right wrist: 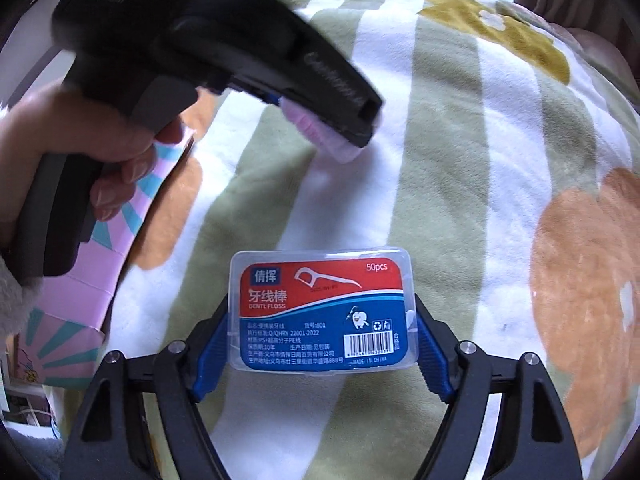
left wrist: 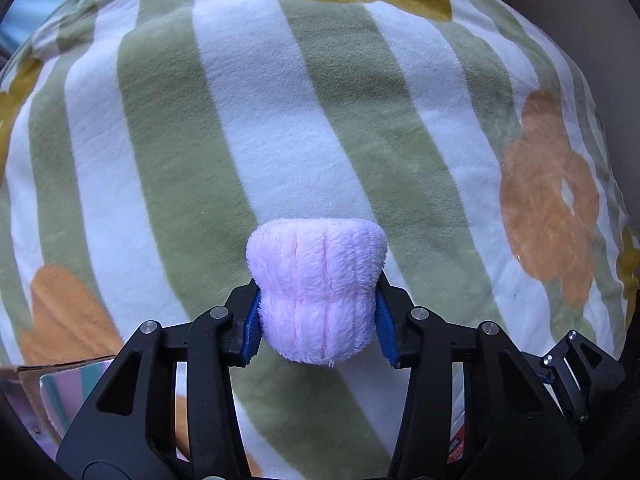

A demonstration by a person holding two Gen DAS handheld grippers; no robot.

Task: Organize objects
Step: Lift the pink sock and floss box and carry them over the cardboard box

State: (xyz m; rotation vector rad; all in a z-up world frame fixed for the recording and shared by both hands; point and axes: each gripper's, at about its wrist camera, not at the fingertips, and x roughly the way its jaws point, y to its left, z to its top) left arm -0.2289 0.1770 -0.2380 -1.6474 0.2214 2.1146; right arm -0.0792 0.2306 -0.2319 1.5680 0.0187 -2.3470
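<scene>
While I look along the left gripper [left wrist: 318, 316], I see its blue pads [left wrist: 251, 330] pressed into both sides of a fluffy pink bundle [left wrist: 316, 284], which bulges out past the fingertips on the far side; the grip squeezes it at the waist. Under it spreads a plush blanket [left wrist: 280, 120] with green and white stripes and orange and mustard flowers. At the near left edge I catch a corner of a pastel box [left wrist: 60, 384], and at the near right a part of the other gripper's black frame.

From the right wrist, I have the right gripper [right wrist: 322, 340] clamped on a clear dental floss box [right wrist: 322, 308] with a red and blue label, its pads [right wrist: 210, 354] tight against the short sides, label facing me. Far left, a hand [right wrist: 80, 140] holds the left gripper's black handle, with the pink bundle poking out beneath it above the blanket. The pastel box lies along the left, beside that hand
</scene>
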